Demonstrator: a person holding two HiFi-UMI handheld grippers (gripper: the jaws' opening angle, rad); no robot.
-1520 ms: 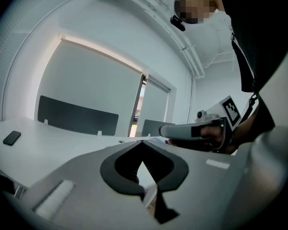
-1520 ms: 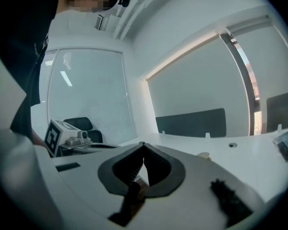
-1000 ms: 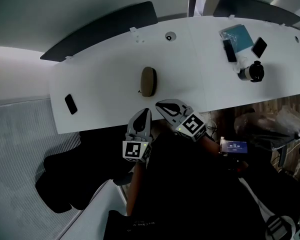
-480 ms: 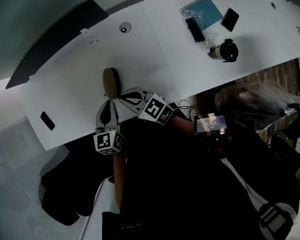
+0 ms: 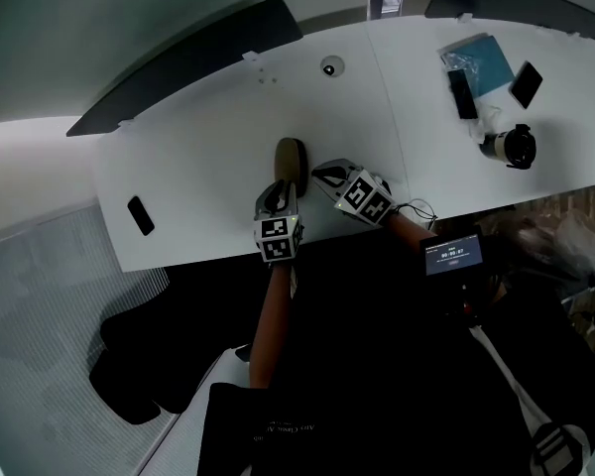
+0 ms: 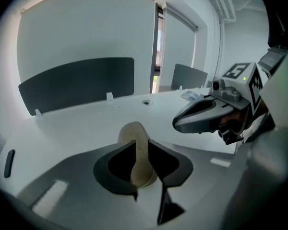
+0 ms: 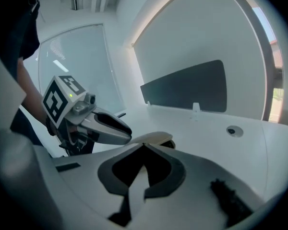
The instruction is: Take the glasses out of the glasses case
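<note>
A tan, oval glasses case (image 5: 291,157) lies closed on the white desk (image 5: 198,157) near its front edge. My left gripper (image 5: 277,192) is at the case's near end, and its jaws are opening. In the left gripper view the case (image 6: 134,143) shows in the narrow gap between the tips of the left gripper (image 6: 141,142), and the pads do not press on it. My right gripper (image 5: 326,176) sits just right of the case with its jaws shut and nothing in them. In the right gripper view the case (image 7: 156,138) lies just past the meeting tips of the right gripper (image 7: 143,145).
A black phone (image 5: 140,215) lies at the desk's left front. At the far right are a blue pouch (image 5: 476,61), two dark phones (image 5: 460,93) and a round black-and-white object (image 5: 510,147). Dark dividers (image 5: 188,56) line the back edge. A small screen (image 5: 453,258) hangs below the desk.
Both grippers have come forward and down from the desk's front edge to the case. The left gripper's jaws, shut before, now stand slightly apart.
</note>
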